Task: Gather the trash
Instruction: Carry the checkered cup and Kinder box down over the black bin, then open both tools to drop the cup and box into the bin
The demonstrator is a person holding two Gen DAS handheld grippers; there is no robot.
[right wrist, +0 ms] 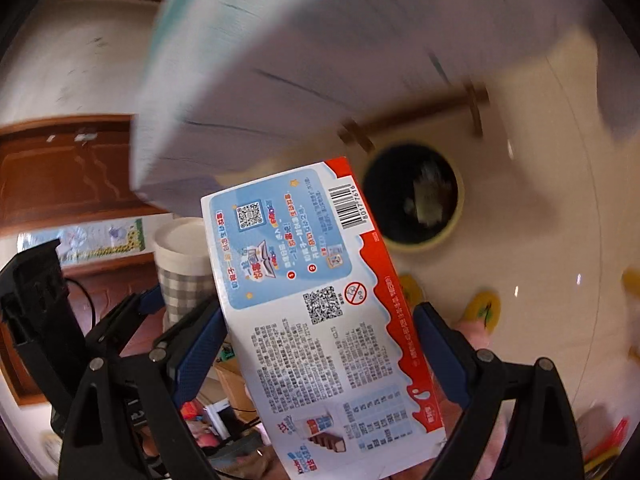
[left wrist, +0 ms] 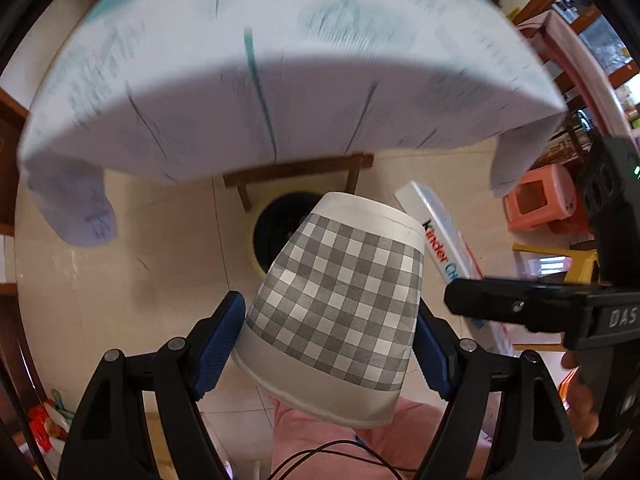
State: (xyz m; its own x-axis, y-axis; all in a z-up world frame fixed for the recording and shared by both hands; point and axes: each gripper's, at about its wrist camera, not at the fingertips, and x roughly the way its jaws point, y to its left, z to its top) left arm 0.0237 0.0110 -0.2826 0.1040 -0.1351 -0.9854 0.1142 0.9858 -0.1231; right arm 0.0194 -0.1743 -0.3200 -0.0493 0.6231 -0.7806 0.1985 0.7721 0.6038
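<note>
My left gripper (left wrist: pixel 330 344) is shut on a grey-and-white checked paper cup (left wrist: pixel 340 300), held on its side above the floor. The cup also shows in the right wrist view (right wrist: pixel 182 264). My right gripper (right wrist: pixel 320 344) is shut on a flat white, red and blue Kinder chocolate box (right wrist: pixel 316 312), printed back facing the camera. The box (left wrist: pixel 444 240) and the right gripper show at the right of the left wrist view. A round bin (left wrist: pixel 280 228) with a dark liner and yellowish rim stands on the floor under the table; it also shows in the right wrist view (right wrist: pixel 416 204), ahead of both grippers.
A table with a pale cloth (left wrist: pixel 280 80) hangs over the upper part of both views. A wooden crossbar (left wrist: pixel 296 172) runs just behind the bin. A pink stool (left wrist: pixel 540 200) and a yellow stool (left wrist: pixel 560 256) stand at the right. The person's yellow slippers (right wrist: pixel 484 308) are on the tiled floor.
</note>
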